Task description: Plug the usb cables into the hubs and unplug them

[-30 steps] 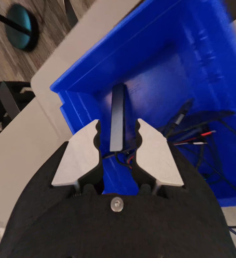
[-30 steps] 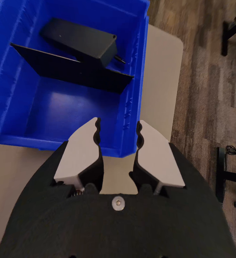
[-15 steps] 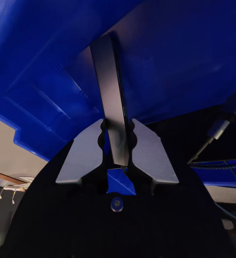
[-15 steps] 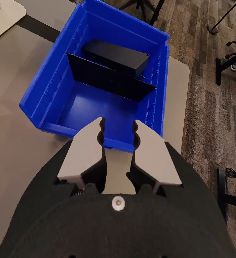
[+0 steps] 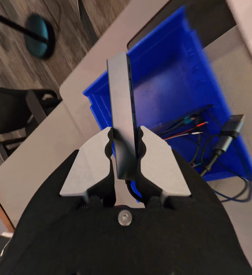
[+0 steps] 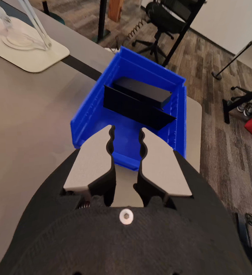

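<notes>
Grey USB hub [image 5: 123, 113] sits clamped in the left tongs [image 5: 125, 141] above the blue bin [image 5: 174, 83] at the counter [image 5: 50, 142] corner, nothing plugged yet, while the right tongs [image 6: 126, 140] gape empty.

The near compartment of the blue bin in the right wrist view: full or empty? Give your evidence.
Empty. Only bare blue floor shows between the black divider and the bin's near wall; the black box lies behind the divider.

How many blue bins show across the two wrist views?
2: one blue bin holding loose cables behind the left gripper's hub, one divided blue bin ahead of the right gripper. Others may lie outside both views.
</notes>
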A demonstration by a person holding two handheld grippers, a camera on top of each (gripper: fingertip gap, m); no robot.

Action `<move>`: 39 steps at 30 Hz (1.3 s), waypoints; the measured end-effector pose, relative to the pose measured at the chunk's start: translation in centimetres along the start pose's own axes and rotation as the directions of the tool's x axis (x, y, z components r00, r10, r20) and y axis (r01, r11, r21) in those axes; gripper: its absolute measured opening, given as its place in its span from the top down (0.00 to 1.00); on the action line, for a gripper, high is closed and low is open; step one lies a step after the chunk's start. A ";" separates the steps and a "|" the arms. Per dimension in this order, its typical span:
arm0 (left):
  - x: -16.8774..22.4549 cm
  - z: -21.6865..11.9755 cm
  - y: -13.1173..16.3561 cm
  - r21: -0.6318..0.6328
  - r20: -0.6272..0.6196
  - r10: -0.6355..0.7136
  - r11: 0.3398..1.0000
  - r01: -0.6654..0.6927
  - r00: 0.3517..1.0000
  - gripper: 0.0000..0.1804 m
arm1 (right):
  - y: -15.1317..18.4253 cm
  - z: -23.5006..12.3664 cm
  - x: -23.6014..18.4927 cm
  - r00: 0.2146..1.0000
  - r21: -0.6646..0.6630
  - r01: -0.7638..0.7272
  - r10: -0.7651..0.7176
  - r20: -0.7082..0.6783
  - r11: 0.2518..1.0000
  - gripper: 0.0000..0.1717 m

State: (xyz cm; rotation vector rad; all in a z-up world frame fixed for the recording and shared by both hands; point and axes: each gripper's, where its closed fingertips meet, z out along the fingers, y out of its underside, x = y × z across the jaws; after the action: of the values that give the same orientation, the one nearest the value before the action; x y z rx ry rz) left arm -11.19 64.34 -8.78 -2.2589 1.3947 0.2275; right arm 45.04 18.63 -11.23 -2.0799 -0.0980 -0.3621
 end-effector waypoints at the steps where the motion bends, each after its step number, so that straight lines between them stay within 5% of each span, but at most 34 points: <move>1: 0.9 -2.0 -0.5 0.056 0.000 0.011 0.998 -0.011 1.000 0.83 | -0.6 -0.2 -0.6 1.000 0.027 0.008 -0.008 0.007 1.000 0.82; 4: 5.8 -7.7 -1.6 0.216 -0.049 0.064 0.975 -0.052 0.997 0.83 | -2.3 -0.5 -3.0 0.997 0.084 0.042 -0.047 0.060 0.996 0.83; 8: 17.2 -11.7 -2.5 0.374 -0.170 0.228 0.915 -0.151 0.959 0.83 | -3.7 0.1 -6.9 0.984 0.133 0.075 -0.096 0.153 0.988 0.83; 15: 38.8 -7.9 -0.8 0.435 -0.357 0.484 0.843 -0.317 0.799 0.83 | -2.8 2.7 -12.3 0.944 0.122 0.103 -0.136 0.300 0.987 0.83; 22: 47.9 -3.0 2.0 0.391 -0.465 0.568 0.820 -0.418 0.679 0.83 | -1.0 4.5 -14.9 0.914 0.085 0.138 -0.160 0.373 0.987 0.83; 26: 48.8 -2.9 2.4 0.418 -0.494 0.565 0.821 -0.390 0.660 0.74 | -0.5 4.9 -15.4 0.906 0.077 0.151 -0.169 0.387 0.986 0.83; 31: 44.4 -4.7 2.5 0.451 -0.433 0.509 0.837 -0.310 0.744 0.64 | -0.1 5.1 -15.4 0.907 0.069 0.155 -0.170 0.385 0.986 0.83; 39: 24.6 -9.1 5.2 0.462 -0.113 0.250 0.870 -0.172 0.962 0.68 | 0.8 5.7 -15.8 0.901 0.052 0.173 -0.180 0.395 0.984 0.84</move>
State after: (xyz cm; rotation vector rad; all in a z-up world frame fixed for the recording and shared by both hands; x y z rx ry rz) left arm -5.10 38.45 -11.69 -1.7757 1.5930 -0.2084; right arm 31.37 24.34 -19.24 -2.1081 -0.5358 -0.0373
